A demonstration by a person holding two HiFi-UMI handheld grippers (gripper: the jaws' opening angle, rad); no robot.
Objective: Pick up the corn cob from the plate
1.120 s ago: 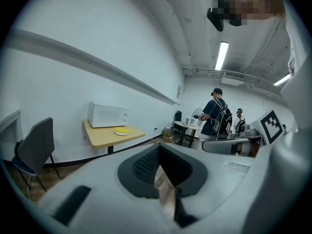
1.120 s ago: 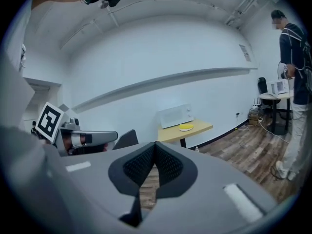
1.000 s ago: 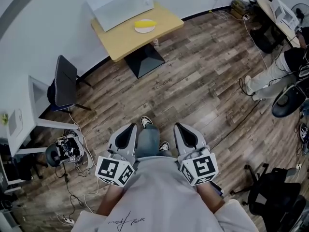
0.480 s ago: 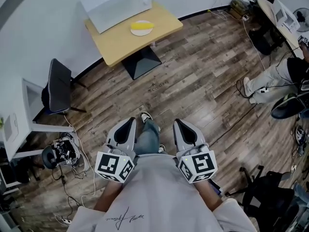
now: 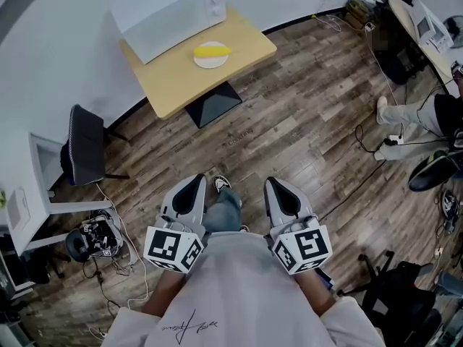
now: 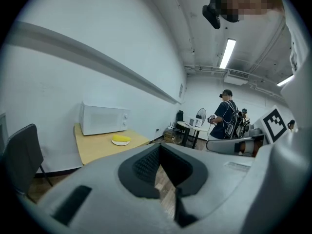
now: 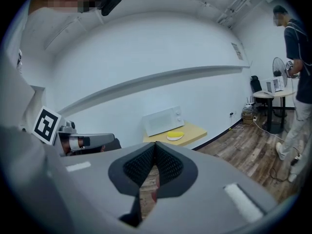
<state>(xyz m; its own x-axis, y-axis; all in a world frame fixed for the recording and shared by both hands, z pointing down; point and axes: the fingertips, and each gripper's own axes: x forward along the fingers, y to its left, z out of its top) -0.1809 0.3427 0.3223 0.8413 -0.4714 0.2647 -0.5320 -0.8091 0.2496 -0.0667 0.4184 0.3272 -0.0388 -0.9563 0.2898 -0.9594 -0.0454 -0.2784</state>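
Observation:
A yellow corn cob [image 5: 212, 49] lies on a small white plate [image 5: 205, 61] on the wooden table [image 5: 173, 78], far ahead of me across the floor. It also shows as corn cob [image 6: 121, 138] in the left gripper view and corn cob [image 7: 176, 134] in the right gripper view. My left gripper [image 5: 196, 183] and right gripper [image 5: 273, 186] are held side by side close to my body, over the floor. Both are shut with nothing between the pads, and both point towards the table.
A white microwave [image 5: 170, 16] stands behind the plate. A dark chair [image 5: 87, 147] and a white desk [image 5: 36, 186] are at the left, with cables and gear [image 5: 98, 238] on the floor. A person [image 5: 423, 110] sits at the right near a black chair [image 5: 409, 295].
The table with the plate has drawn nearer in the head view as I walk towards it. Both grippers stay shut and keep the same pose in front of me.

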